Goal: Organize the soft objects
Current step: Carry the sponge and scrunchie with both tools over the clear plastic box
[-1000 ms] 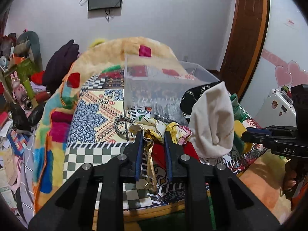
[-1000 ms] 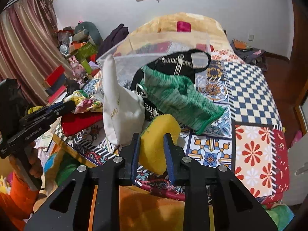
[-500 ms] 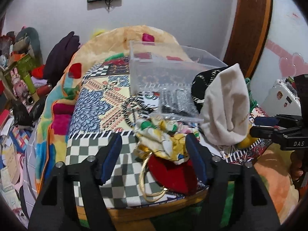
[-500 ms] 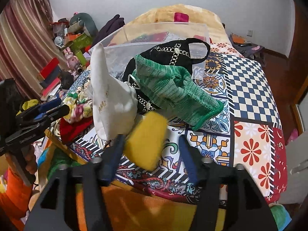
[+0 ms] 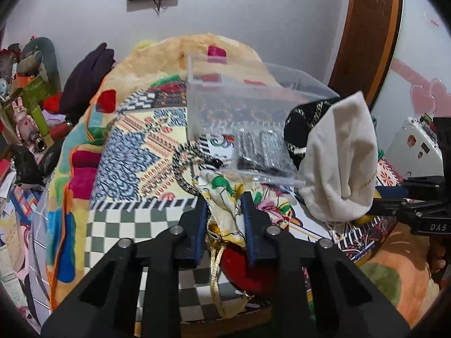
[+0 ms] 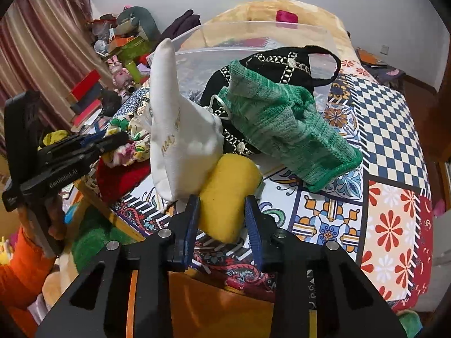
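My left gripper [image 5: 224, 200] is shut on a floral cloth pouch [image 5: 225, 197] lying over a red pouch [image 5: 248, 270] with a gold cord at the bed's near edge. My right gripper [image 6: 222, 201] is shut on a yellow soft object [image 6: 228, 194] on the bedspread. A white cloth bag [image 6: 174, 129] stands against it on the left; it also shows in the left wrist view [image 5: 341, 163]. Behind lie a green knitted piece [image 6: 284, 129] and a black bag with gold trim [image 6: 270, 64]. A clear plastic box [image 5: 239, 104] stands beyond.
The patterned bedspread [image 6: 389, 129] stretches to the right and back. A clear lid [image 5: 262, 157] lies before the box. Cluttered shelves with toys [image 5: 25, 118] stand left of the bed. A wooden door [image 5: 363, 33] is at the back right.
Both grippers opened wide half a second ago and have closed again, the left on the floral pouch, the right on the yellow object. Both sit slightly closer to the objects.
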